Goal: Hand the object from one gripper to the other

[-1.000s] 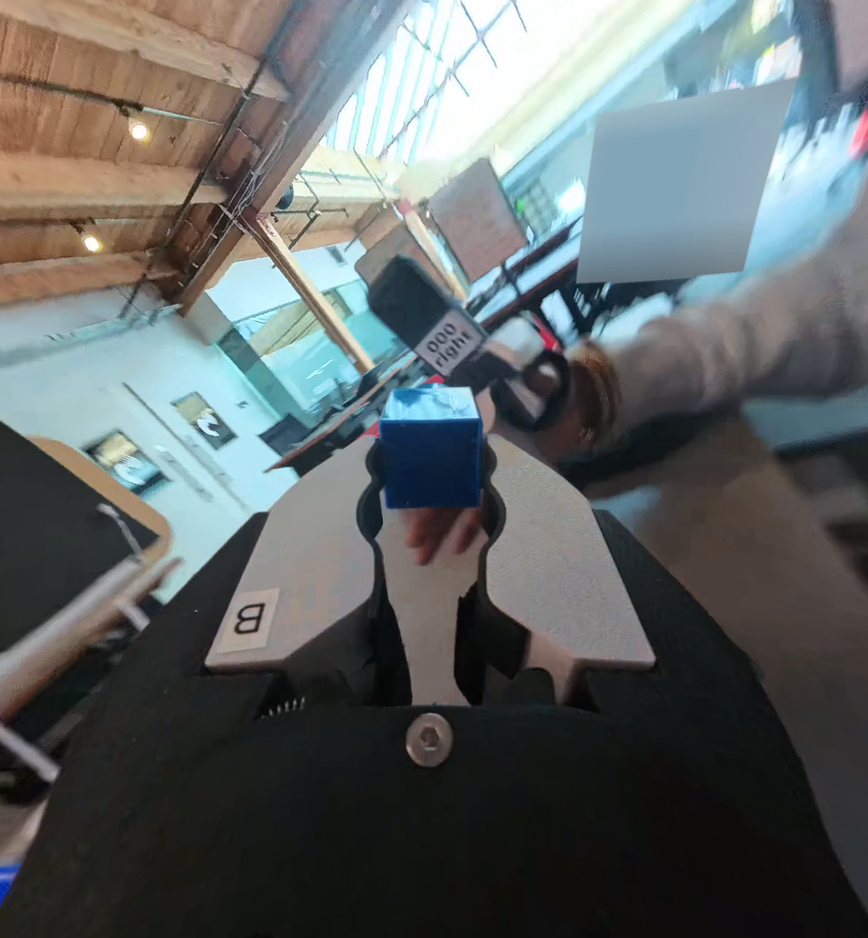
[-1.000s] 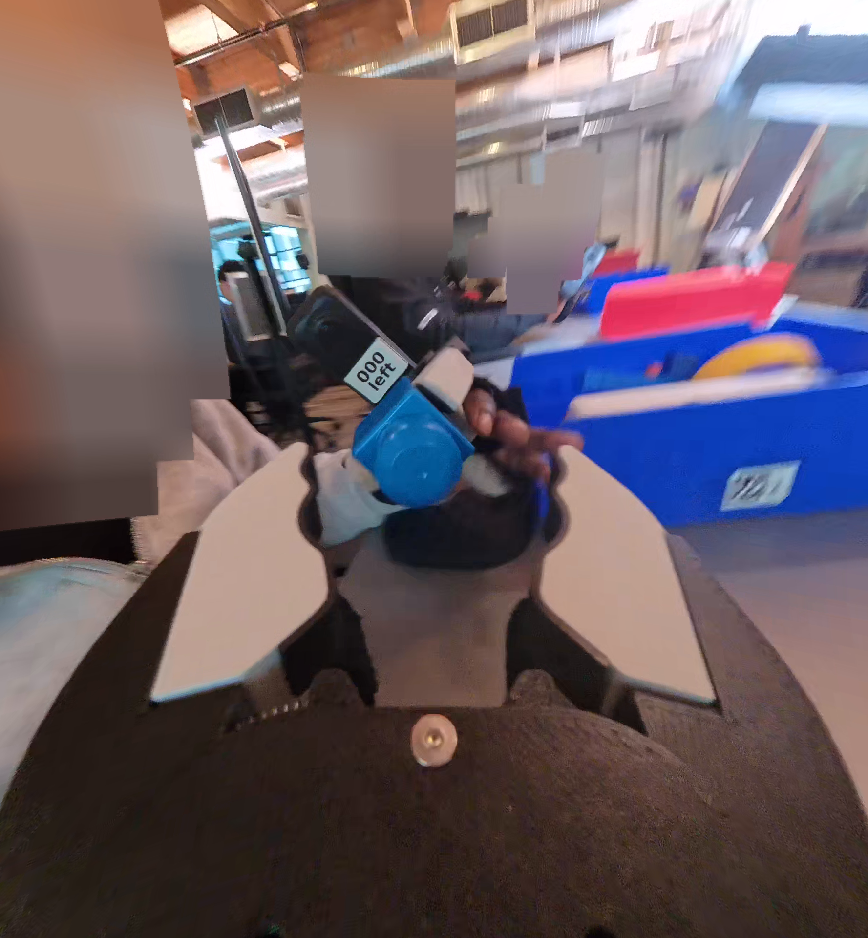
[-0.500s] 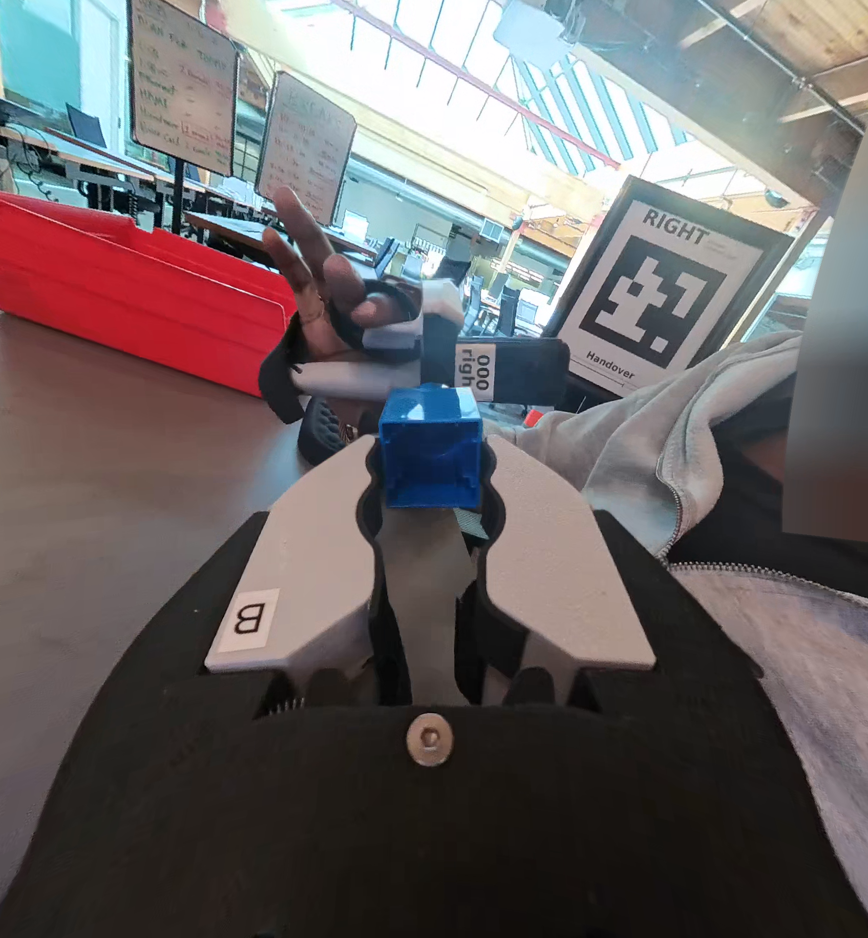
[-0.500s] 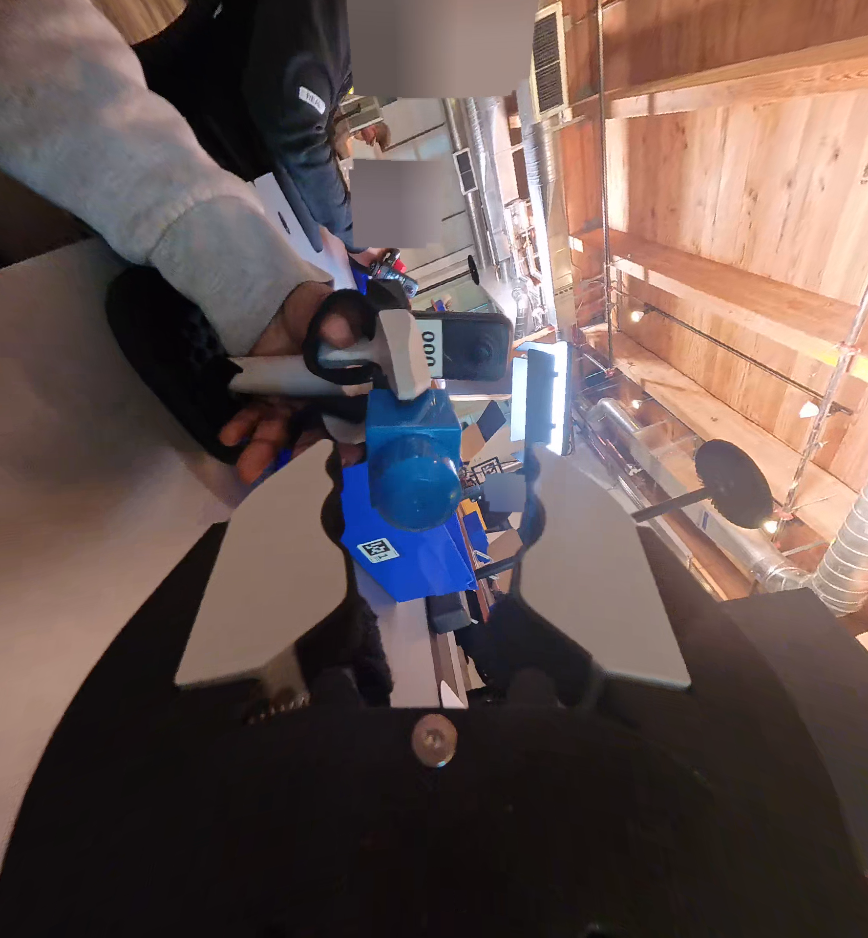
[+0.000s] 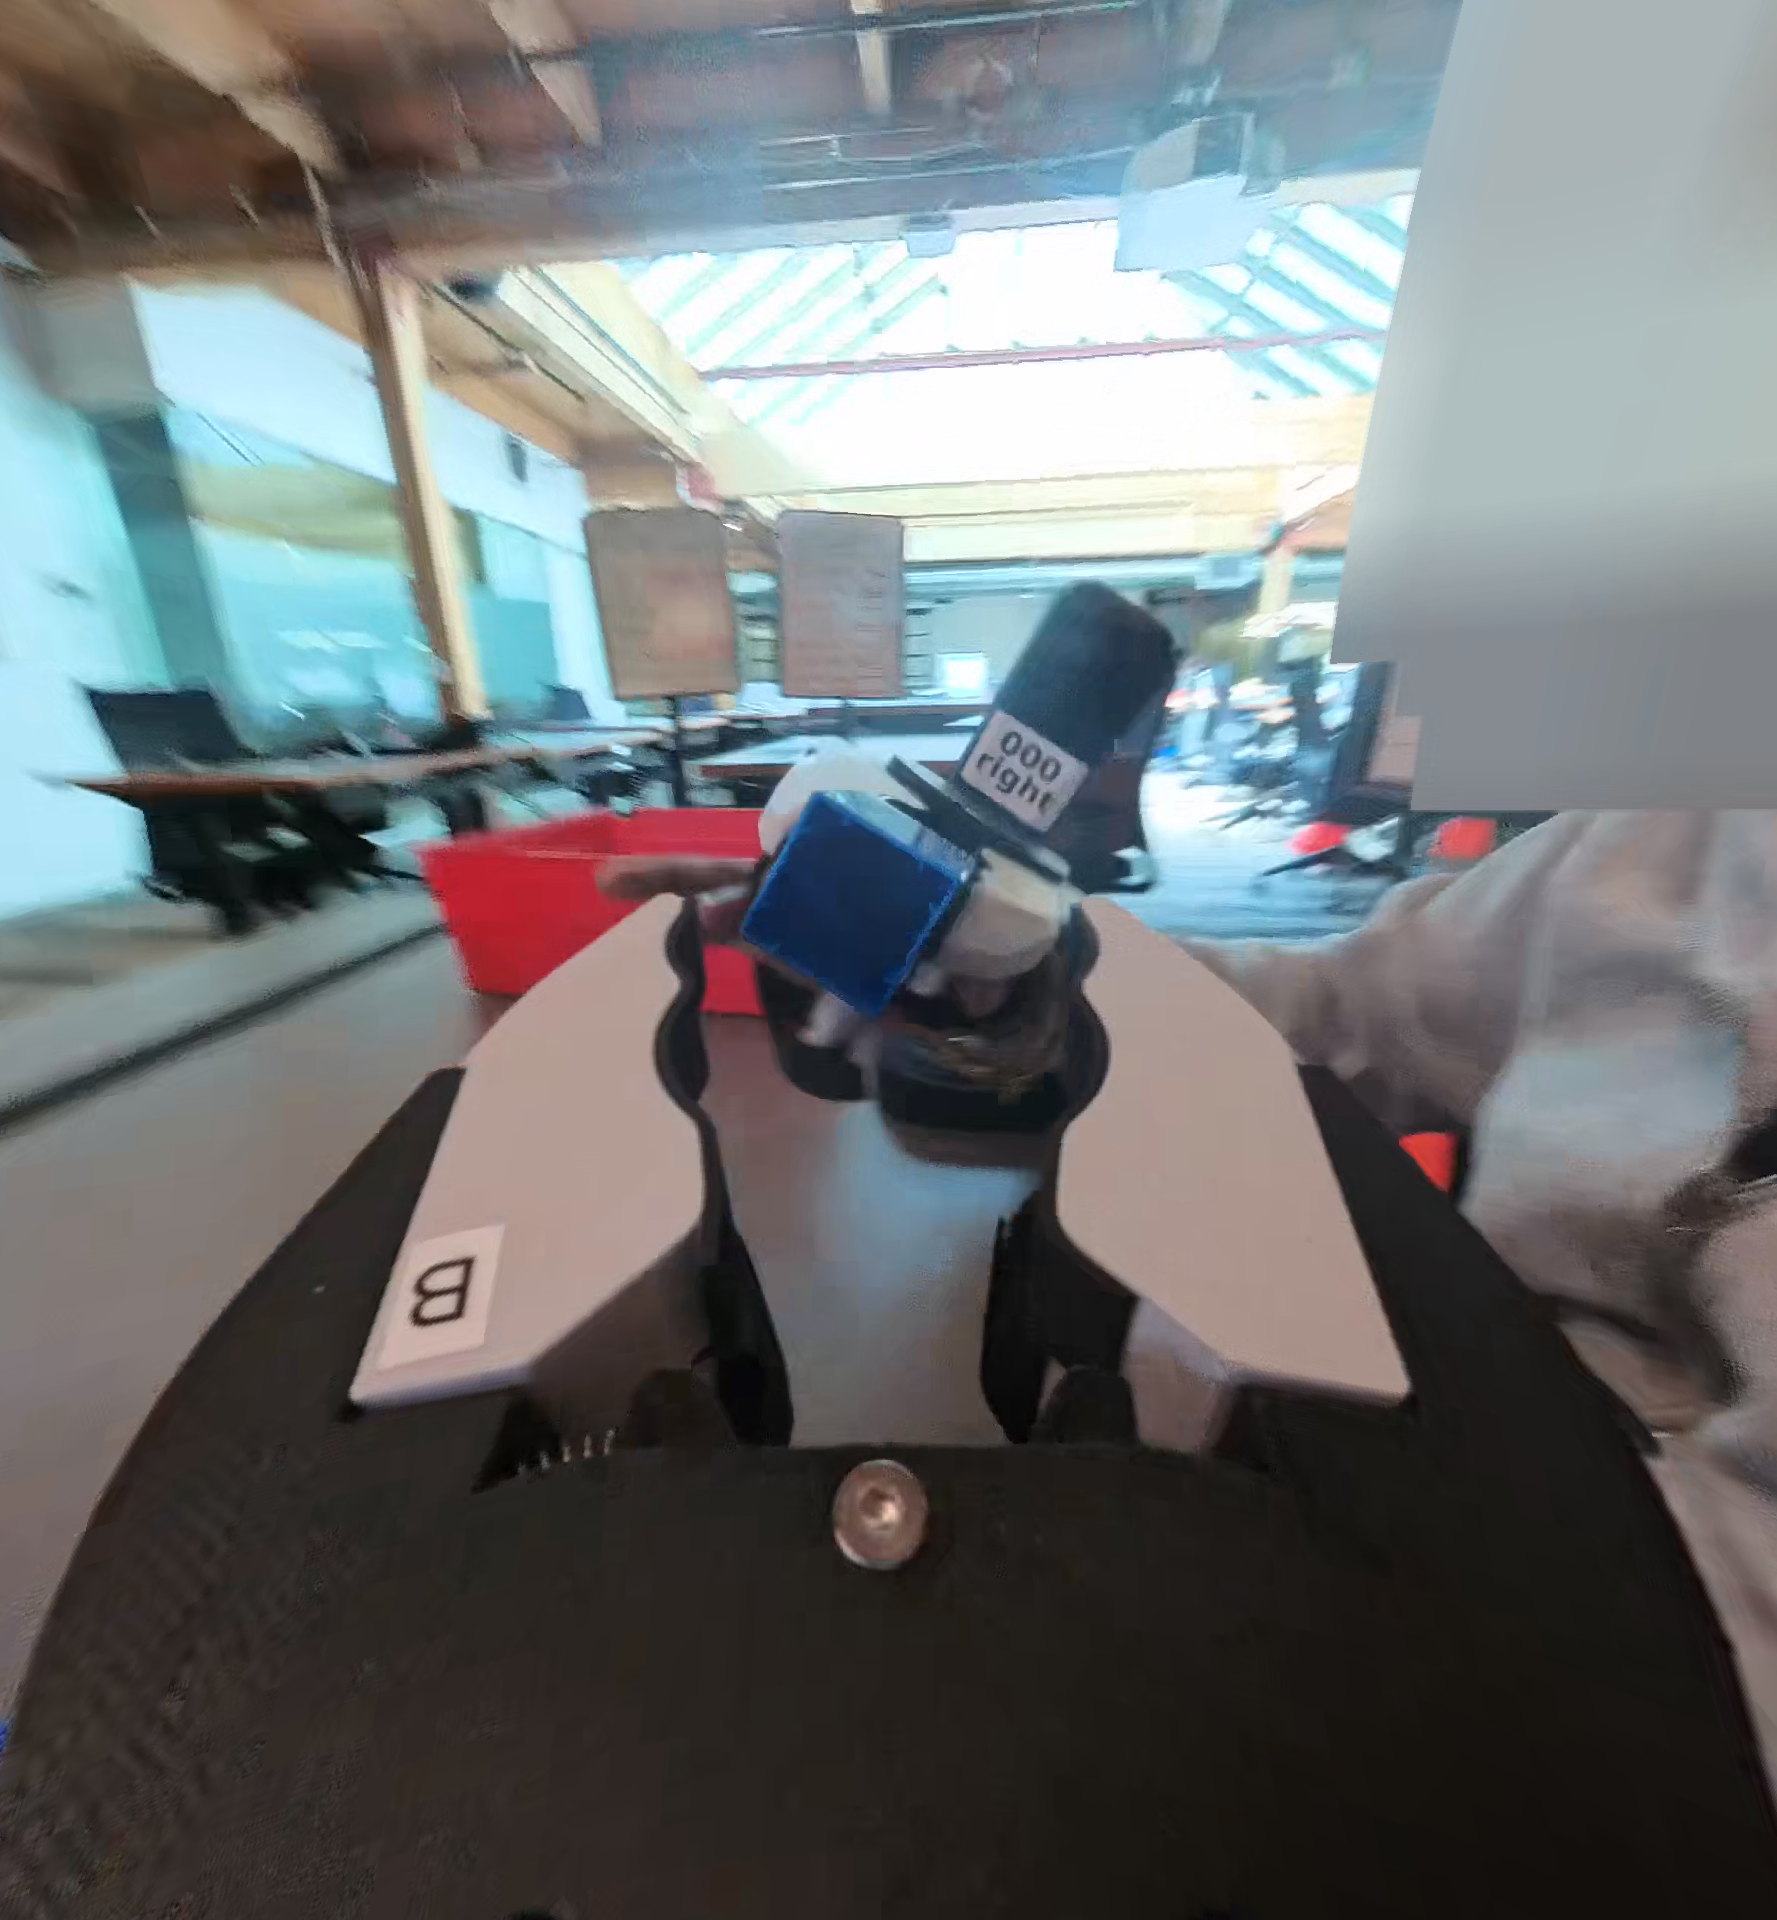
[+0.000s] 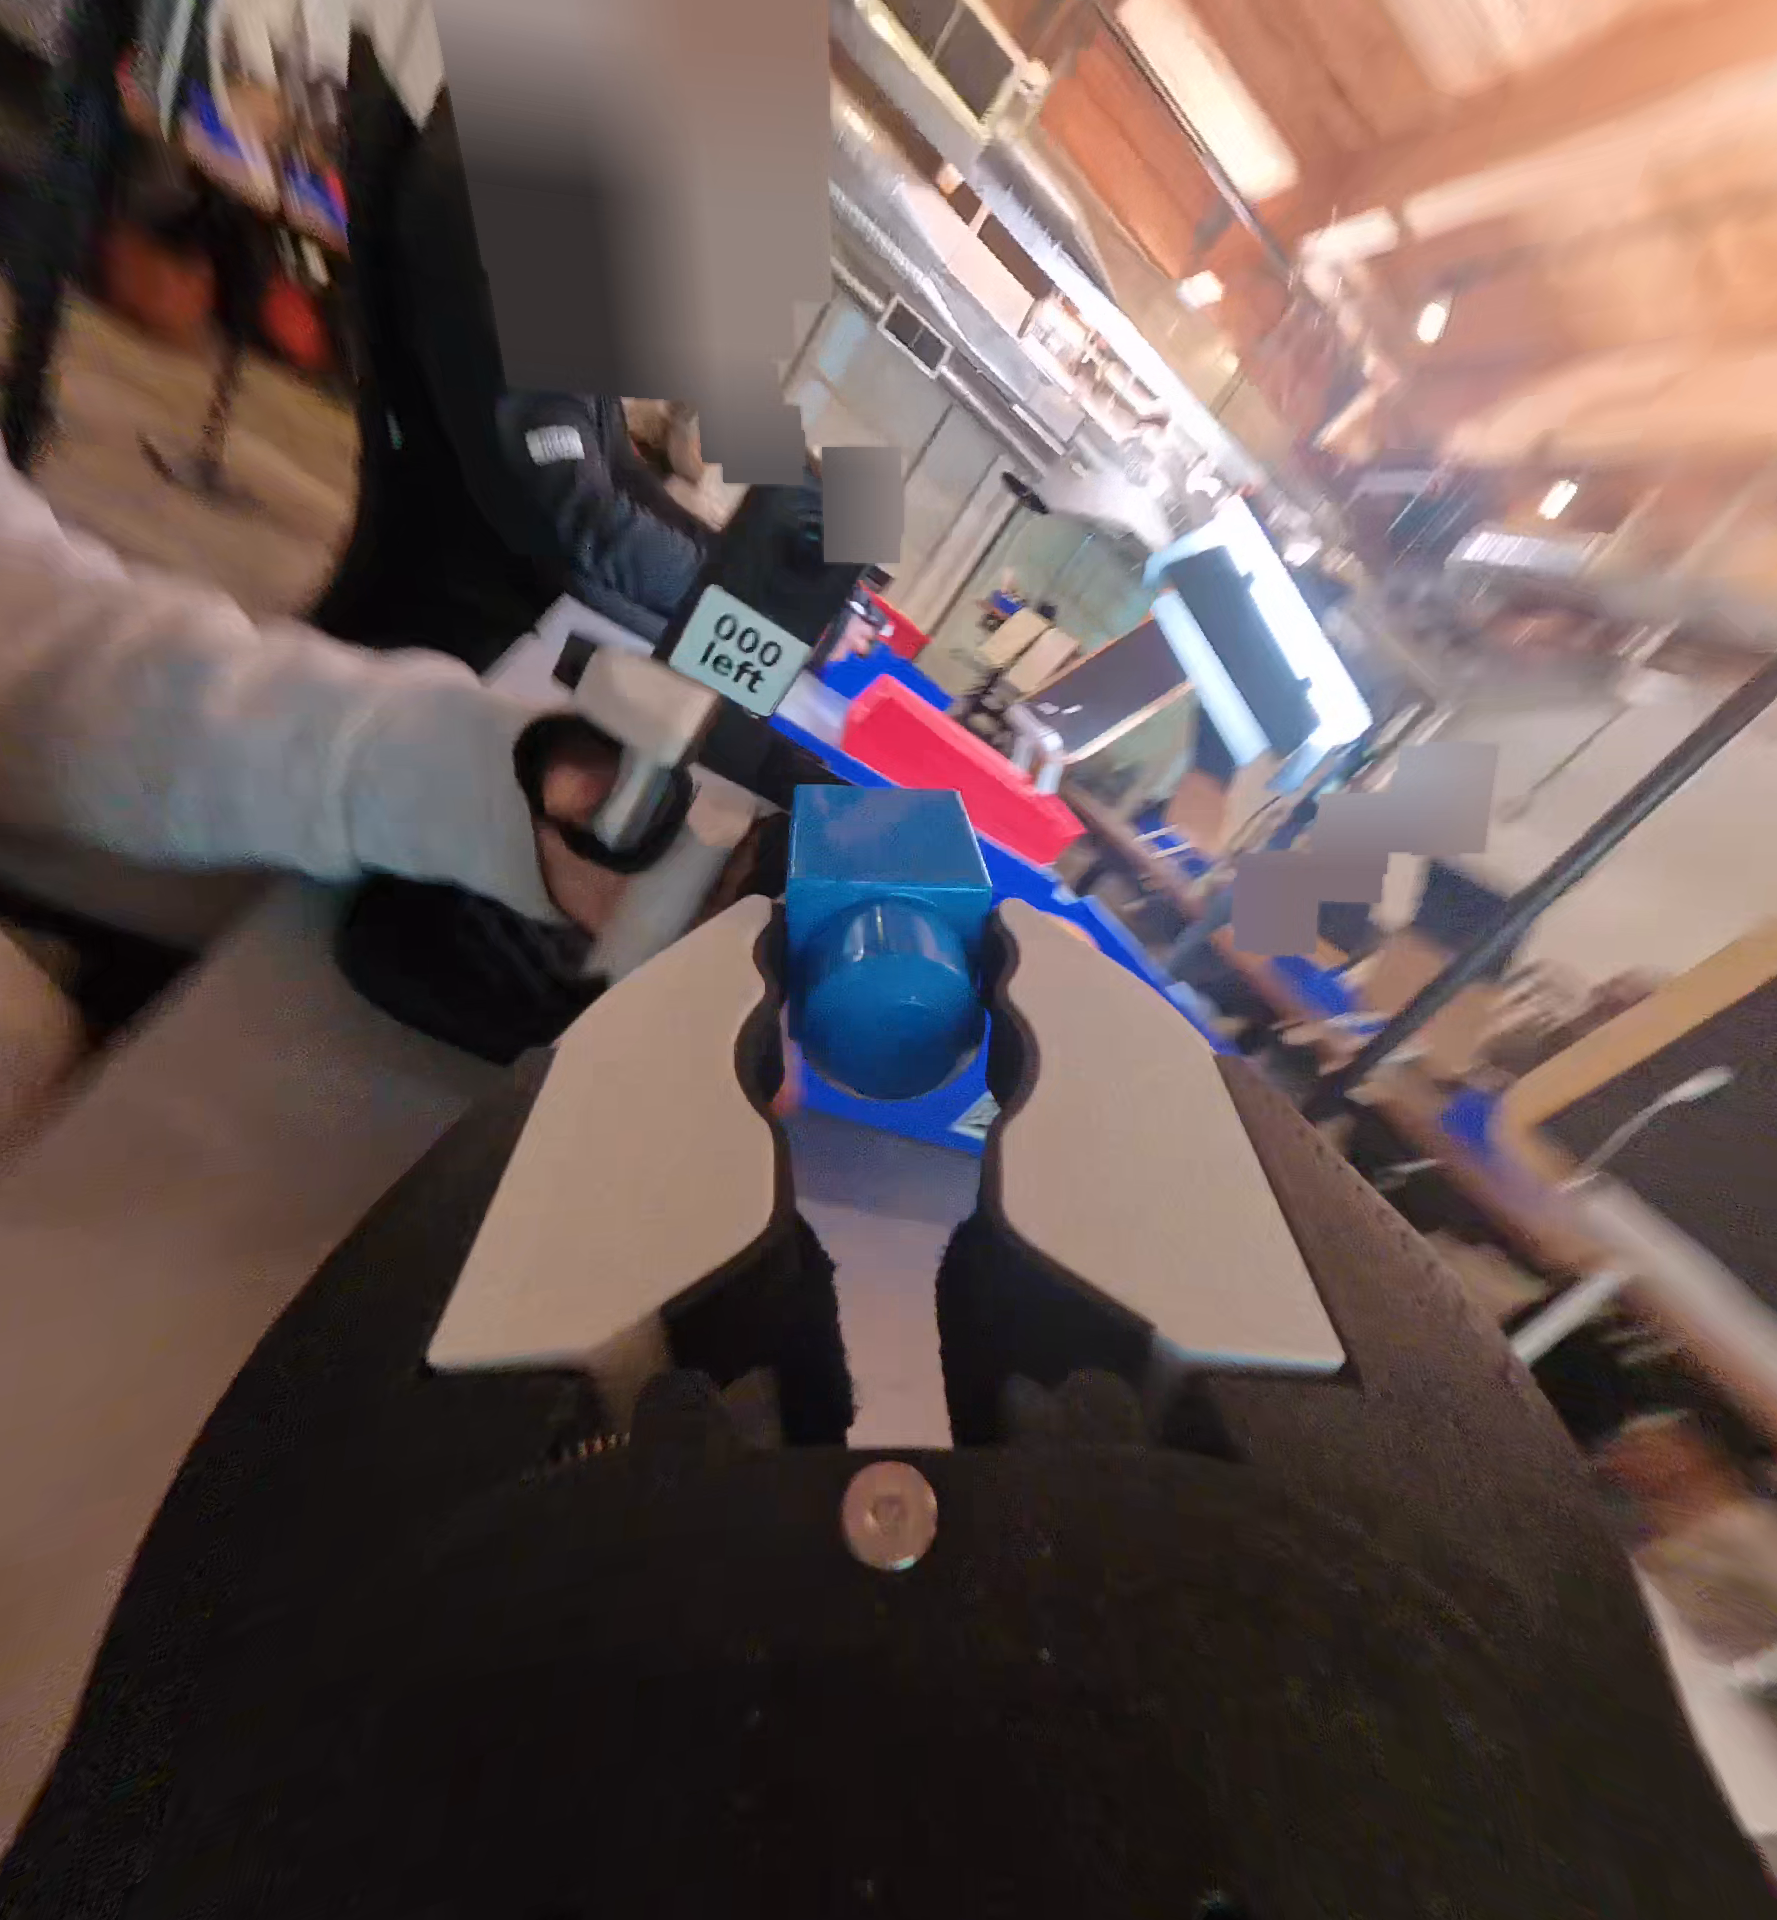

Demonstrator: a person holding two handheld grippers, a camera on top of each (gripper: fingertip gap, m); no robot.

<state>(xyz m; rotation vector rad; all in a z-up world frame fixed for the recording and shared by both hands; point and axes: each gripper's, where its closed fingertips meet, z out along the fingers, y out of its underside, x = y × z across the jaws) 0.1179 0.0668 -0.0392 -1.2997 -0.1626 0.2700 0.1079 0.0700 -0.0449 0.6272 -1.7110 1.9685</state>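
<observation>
The object is a blue cube with a round blue knob (image 6: 884, 987) on one face. My right gripper (image 6: 884, 935) is shut on it, with the knob facing the camera. In the left wrist view the cube (image 5: 848, 914) sits in the right gripper's pale fingers (image 5: 1009, 914), just ahead of my left fingertips. My left gripper (image 5: 884, 935) is open and empty, jaws wide apart. In the right wrist view the left gripper's body (image 6: 645, 738), held by a hand, is up and to the left, apart from the cube.
A red bin (image 5: 551, 904) stands on the brown table (image 5: 188, 1195) beyond the grippers. The person's grey sleeve (image 5: 1538, 1039) fills the right side. Blue bins (image 6: 1102, 914), a red bin (image 6: 957, 769) and a black pole (image 6: 1590, 831) are in the background.
The blue cube has passed from my left gripper to my right one. The left gripper has opened and the right has shut on the cube. Both views have swung round.
</observation>
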